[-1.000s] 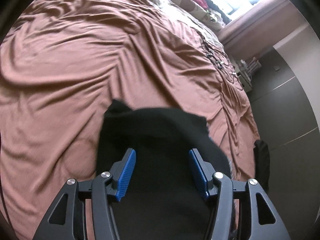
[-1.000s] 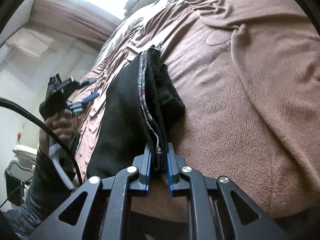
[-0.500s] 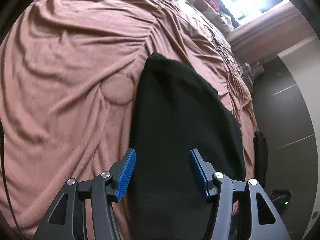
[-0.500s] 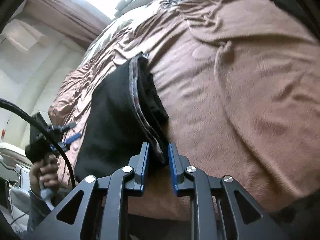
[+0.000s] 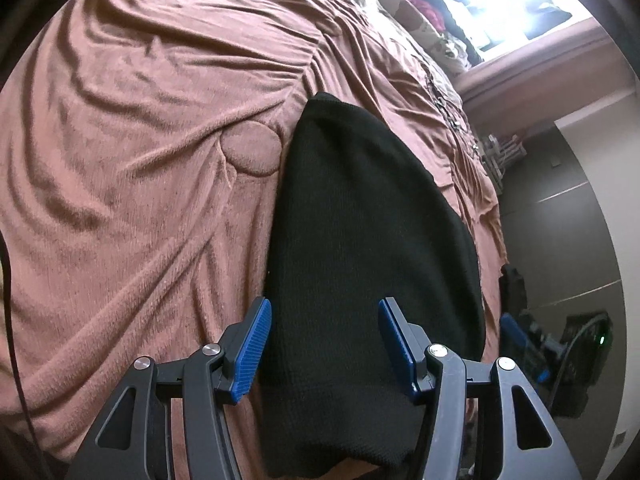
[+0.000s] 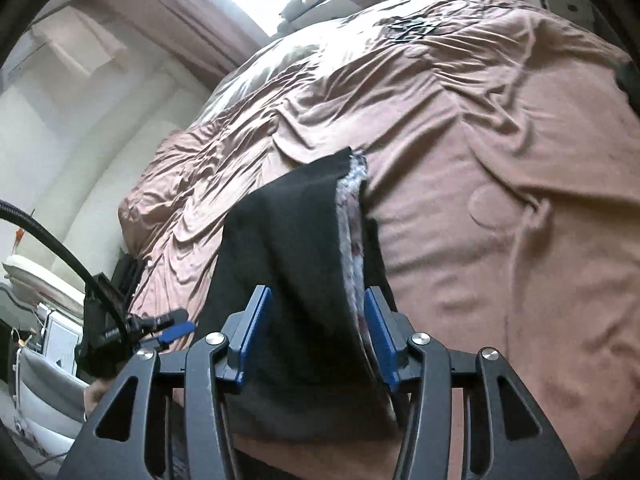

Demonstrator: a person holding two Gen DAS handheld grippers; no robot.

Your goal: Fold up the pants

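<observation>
The black pants [image 5: 368, 240] lie folded into a long narrow stack on the brown bedspread [image 5: 140, 160]. My left gripper [image 5: 325, 344] is open above the near end of the stack, its blue pads either side of it. In the right wrist view the pants [image 6: 288, 264] show a grey fleecy lining along the right edge. My right gripper [image 6: 316, 336] is open with the near end of the stack between its pads, gripping nothing. The left gripper also shows in the right wrist view [image 6: 172, 328], at the left bed edge.
The brown bedspread [image 6: 500, 160] is wrinkled, with a round embossed patch [image 5: 250, 152] left of the pants. Pillows and clothes pile at the bed's head by the bright window [image 5: 500, 8]. Dark floor and a black device [image 5: 576, 344] lie right of the bed.
My right gripper has opened and let go of the pants' edge, which it was pinching. The pants now lie laid out longer on the bed. My left gripper stayed open.
</observation>
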